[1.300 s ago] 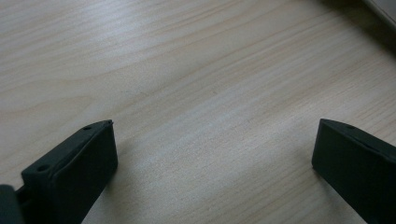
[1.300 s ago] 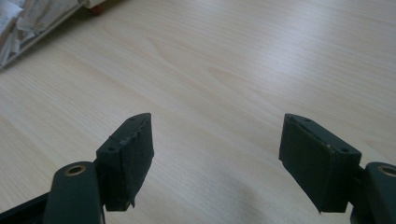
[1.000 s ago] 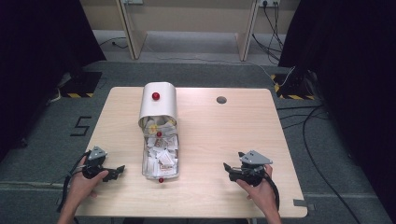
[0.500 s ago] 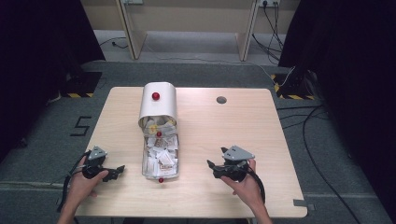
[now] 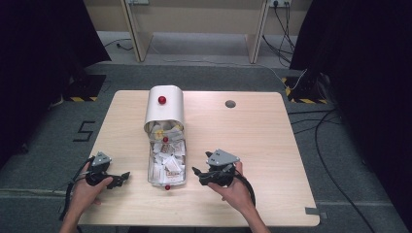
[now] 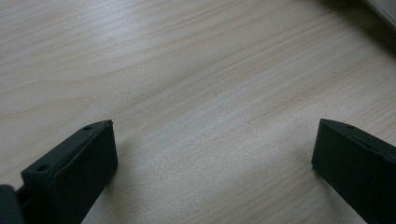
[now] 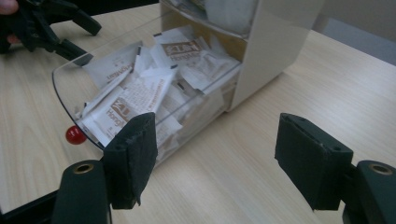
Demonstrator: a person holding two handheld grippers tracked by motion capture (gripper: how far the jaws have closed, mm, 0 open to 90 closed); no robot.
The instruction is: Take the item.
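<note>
The clear plastic drawer full of white paper sachets (image 5: 166, 165) is lying at lower centre of the high view, its long axis running up toward the white rounded box (image 5: 165, 109), and the right tool (image 5: 203, 175), jaws open and empty, is sitting nearer to it than the open left tool (image 5: 121, 178).

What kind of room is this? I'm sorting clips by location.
Probably a lab or studio set up for recording, not a home. A bare wooden table stands on grey carpet with black curtains at both sides, loose cables on the floor and yellow-black tape marking the edges.
</note>
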